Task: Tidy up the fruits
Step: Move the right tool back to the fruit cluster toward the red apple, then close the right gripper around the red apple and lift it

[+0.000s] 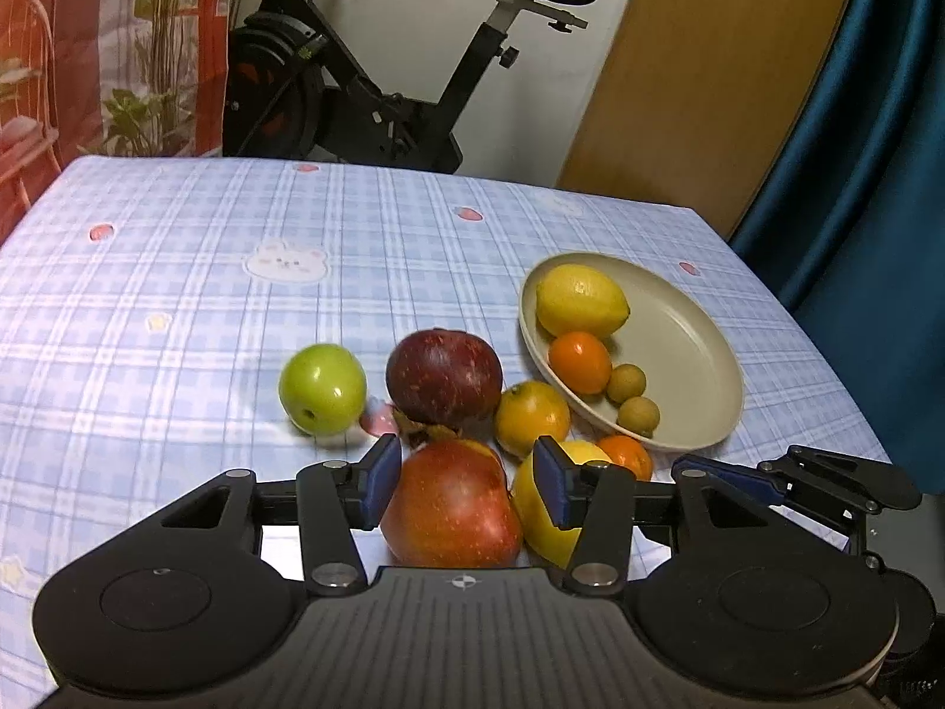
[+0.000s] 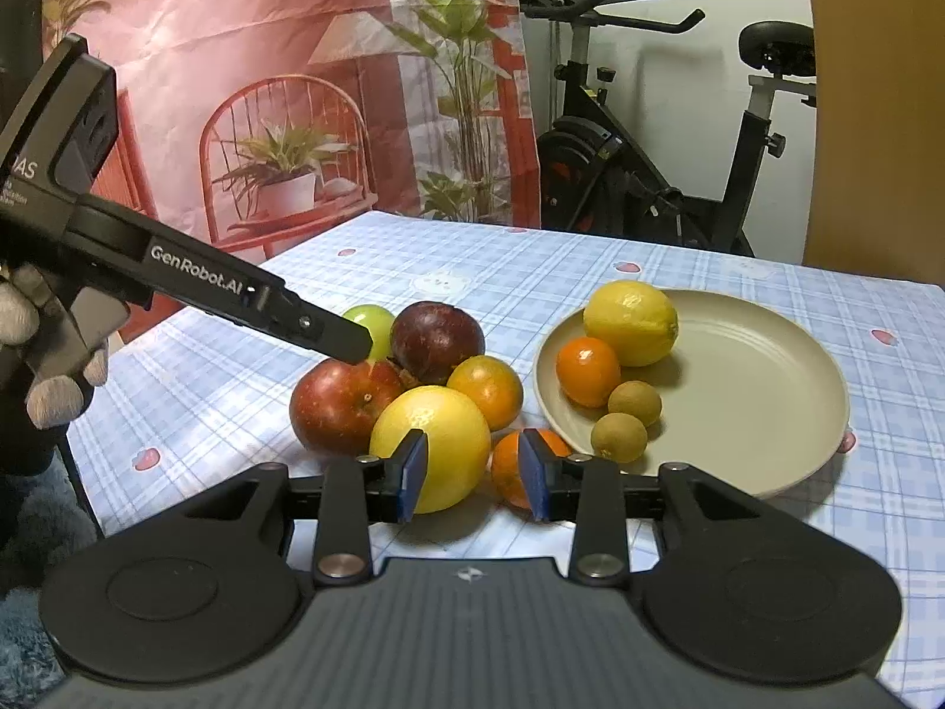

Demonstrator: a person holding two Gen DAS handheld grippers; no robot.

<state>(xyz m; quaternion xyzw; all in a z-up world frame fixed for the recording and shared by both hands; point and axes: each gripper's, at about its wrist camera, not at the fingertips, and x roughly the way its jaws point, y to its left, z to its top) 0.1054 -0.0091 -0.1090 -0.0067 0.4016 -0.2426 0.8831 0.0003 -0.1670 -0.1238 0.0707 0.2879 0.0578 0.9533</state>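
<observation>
Fruit crowds the checked table (image 1: 177,307): a green apple (image 1: 322,388), dark plum (image 1: 443,377), orange (image 1: 531,418), red apple (image 1: 452,505), yellow grapefruit (image 2: 430,448) and small tangerine (image 2: 509,467) lie bunched beside the beige plate (image 1: 697,354), which holds a lemon (image 1: 582,300), a mandarin (image 1: 580,361) and two brown longans (image 1: 638,415). Left gripper (image 1: 466,487) fingers stand narrowly parted over the red apple, gripping nothing; right gripper (image 2: 472,475) fingers likewise, between grapefruit and tangerine. An exercise bike (image 1: 378,77) stands behind. Only the right view shows a gloved hand (image 2: 53,366).

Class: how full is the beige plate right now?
Partly full. The beige plate holds a lemon, a small orange and two small brown fruits along its left side; the rest is bare.
</observation>
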